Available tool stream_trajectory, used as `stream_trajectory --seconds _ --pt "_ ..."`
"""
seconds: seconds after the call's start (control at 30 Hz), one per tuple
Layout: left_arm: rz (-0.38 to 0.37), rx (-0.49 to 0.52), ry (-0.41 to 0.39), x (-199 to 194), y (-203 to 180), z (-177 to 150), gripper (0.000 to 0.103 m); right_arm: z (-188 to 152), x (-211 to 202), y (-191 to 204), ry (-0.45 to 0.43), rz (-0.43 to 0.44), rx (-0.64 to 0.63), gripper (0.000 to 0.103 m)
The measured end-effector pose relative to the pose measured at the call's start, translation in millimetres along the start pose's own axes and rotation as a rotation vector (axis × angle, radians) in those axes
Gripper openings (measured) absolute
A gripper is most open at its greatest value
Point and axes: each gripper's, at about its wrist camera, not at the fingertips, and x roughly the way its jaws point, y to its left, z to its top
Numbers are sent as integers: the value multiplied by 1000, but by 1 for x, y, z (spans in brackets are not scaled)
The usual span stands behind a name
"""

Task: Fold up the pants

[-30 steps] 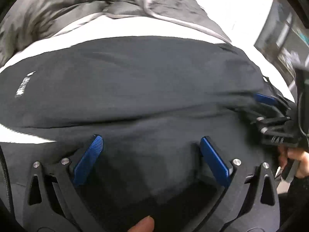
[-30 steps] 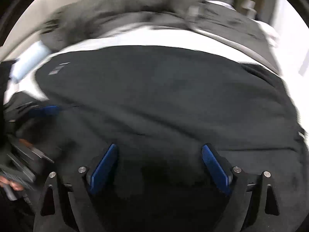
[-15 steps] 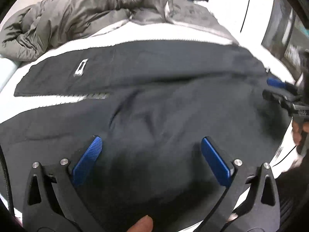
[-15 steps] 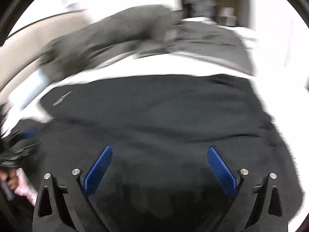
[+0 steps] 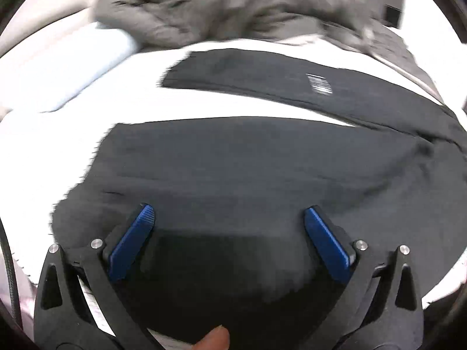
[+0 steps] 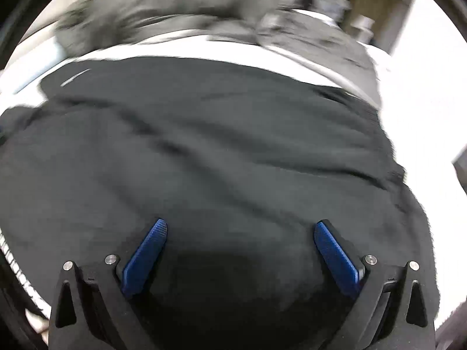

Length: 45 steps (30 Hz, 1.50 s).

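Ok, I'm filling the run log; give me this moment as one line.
task: fold pants | left gripper: open, empty | right gripper: open, empty | black fabric pants: spread on white bed, legs apart, unfolded

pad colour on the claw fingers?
Blue, textured pads on black claw frames; clearest in the left wrist view.

Both wrist cameras look forward and down from close above the black pants; both also catch the grey jacket beyond.
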Motion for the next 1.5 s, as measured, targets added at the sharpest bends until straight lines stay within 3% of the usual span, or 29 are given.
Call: stream_trajectory --seconds 0.03,0.13,0.23,0.33,0.4,0.43,0.53,0.67,0.8,0.87,1.03,1.1,1.2,1.27,1.33,1.43,1.5 --pt "1 -17 -1 -1 8 2 103 -2 -1 -10 -3 -31 24 102" --pt "-47 -45 12 -15 7 5 102 -5 -18 -7 -30 1 82 102" --pt "-156 19 8 -23 -27 16 102 15 -19 25 -76 86 43 102" --pt "-237 51 38 -7 -69 36 102 23 -21 55 -82 136 -28 102" --pt "-215 101 97 14 -98 45 102 30 -6 61 -47 122 -44 102" --pt "-166 138 113 25 -110 49 102 31 1 67 -23 102 -51 102" --pt "-105 122 147 42 -107 57 103 30 9 66 14 106 -35 102" --pt "-16 68 131 44 -54 59 103 30 13 44 17 72 5 102" --pt "39 -71 108 40 20 60 103 27 16 24 28 62 52 102" --pt "48 -123 75 22 36 56 102 29 17 20 23 67 73 102" --pt "-110 -82 -3 -23 -4 37 102 34 -8 54 -56 145 -13 102" --pt "-180 -6 -15 -30 -41 25 102 34 -17 75 -75 213 -79 102" --pt "-257 109 30 -22 -87 3 102 27 -23 105 -77 303 -176 102" --pt "-209 172 56 -11 -105 -8 102 15 -25 121 -89 283 -269 102" --pt "-208 182 32 -15 -108 -7 102 5 -24 117 -85 259 -307 102" --pt "-159 123 35 -17 -87 -7 102 -6 -17 72 -56 197 -241 102" --pt "-115 82 29 -17 -70 -8 102 -15 -11 28 -39 74 -164 102"
